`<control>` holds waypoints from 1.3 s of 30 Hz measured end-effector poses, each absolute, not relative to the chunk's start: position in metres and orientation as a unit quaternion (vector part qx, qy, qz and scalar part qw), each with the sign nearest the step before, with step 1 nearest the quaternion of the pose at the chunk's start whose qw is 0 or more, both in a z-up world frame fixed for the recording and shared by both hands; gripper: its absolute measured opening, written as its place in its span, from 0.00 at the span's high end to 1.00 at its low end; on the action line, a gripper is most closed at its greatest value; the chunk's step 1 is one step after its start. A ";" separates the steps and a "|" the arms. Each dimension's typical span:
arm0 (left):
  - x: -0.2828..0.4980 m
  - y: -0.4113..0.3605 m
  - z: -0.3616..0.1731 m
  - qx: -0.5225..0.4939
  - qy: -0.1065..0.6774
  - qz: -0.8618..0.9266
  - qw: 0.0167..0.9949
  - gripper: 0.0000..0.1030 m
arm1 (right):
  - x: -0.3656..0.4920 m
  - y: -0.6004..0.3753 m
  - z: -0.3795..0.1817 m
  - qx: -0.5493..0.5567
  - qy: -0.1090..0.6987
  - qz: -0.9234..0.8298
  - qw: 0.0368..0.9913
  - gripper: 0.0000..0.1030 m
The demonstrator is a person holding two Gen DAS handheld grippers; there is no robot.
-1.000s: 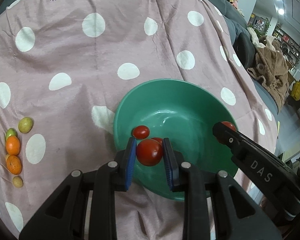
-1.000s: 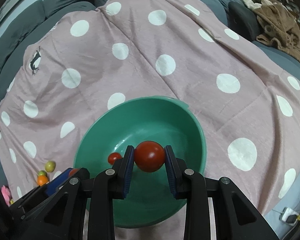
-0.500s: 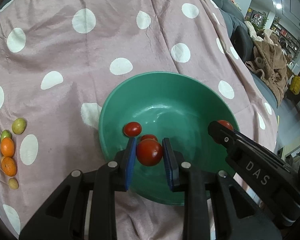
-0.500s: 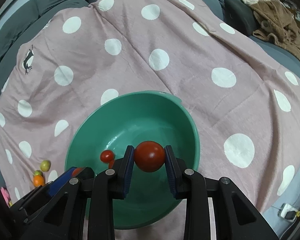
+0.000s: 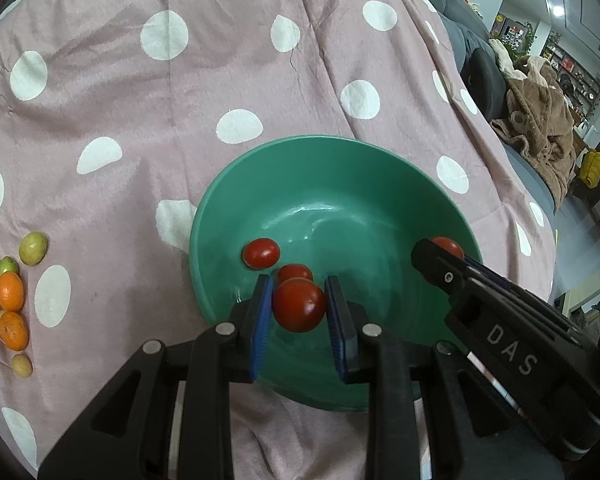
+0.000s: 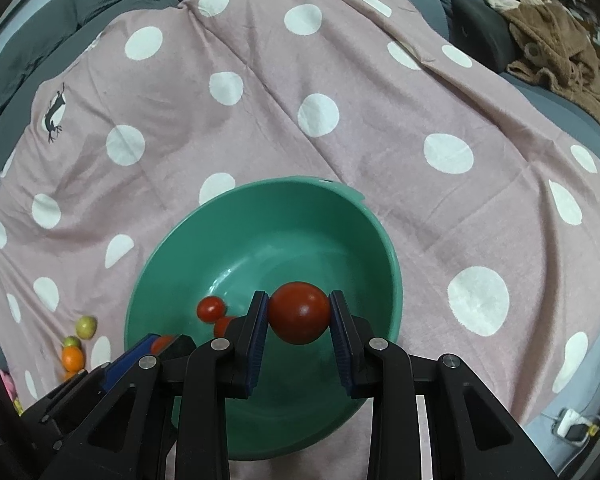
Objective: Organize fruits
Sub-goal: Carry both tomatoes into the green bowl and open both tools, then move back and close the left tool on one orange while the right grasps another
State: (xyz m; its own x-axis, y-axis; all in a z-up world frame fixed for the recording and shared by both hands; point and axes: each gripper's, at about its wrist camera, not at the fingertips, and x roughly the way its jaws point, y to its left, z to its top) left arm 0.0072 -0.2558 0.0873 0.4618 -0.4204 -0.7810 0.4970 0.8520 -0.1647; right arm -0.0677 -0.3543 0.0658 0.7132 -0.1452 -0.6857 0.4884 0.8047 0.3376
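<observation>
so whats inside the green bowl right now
Two small red tomatoes lie loose inside the round green plastic bowl. Each tongs holds another above it, covering part of the bowl floor.

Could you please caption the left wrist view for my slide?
Left gripper holds a red cherry tomato over the green plastic bowl.

tomato [image 5: 298, 304] red, round, clamped in left gripper [image 5: 299, 308] above green bowl [image 5: 340, 176] | second tomato [image 6: 299, 312] in right gripper [image 6: 299, 316] | two tomatoes [image 5: 261, 253] loose in bowl, just beyond left gripper

dotted pink blanket [image 5: 180, 128], green bowl [image 5: 340, 184], citrus fruits [image 5: 10, 292]
</observation>
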 end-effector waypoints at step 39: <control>0.054 0.031 0.078 -0.093 0.472 -0.046 0.875 0.28 | -0.016 -0.216 0.075 0.170 0.343 0.012 0.924 0.37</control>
